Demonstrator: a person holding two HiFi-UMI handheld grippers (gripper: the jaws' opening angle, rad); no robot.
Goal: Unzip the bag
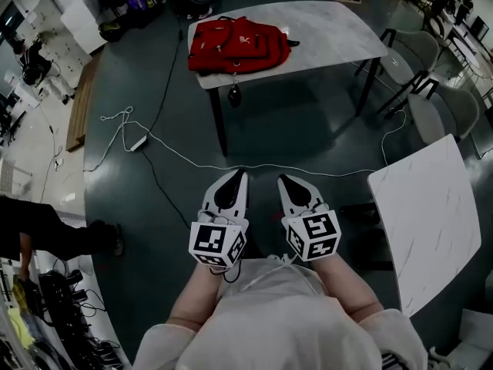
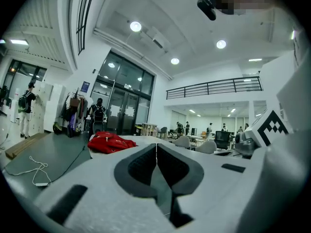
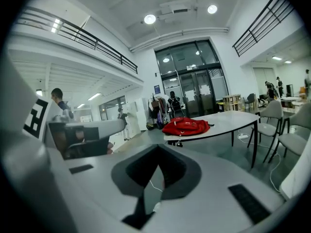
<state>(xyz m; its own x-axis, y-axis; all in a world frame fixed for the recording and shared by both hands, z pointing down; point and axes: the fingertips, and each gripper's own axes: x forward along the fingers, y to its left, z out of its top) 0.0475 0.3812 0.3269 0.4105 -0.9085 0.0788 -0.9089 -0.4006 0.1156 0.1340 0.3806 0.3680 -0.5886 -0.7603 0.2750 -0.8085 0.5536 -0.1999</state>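
The red bag is laid flat on the near-left end of the pale bench, with black trim showing and something small and dark dangling off the edge. The left hand-held gripper and right hand-held gripper are both clenched on nothing, well apart from it.

HALL FLOOR: One red bag lies on the far table, one of two pale tables; the second table stands near right. Two grippers show near the camera, the left gripper and the right gripper. Two chairs stand right of the far table, a farther chair and a nearer chair. One white cable crosses the floor.
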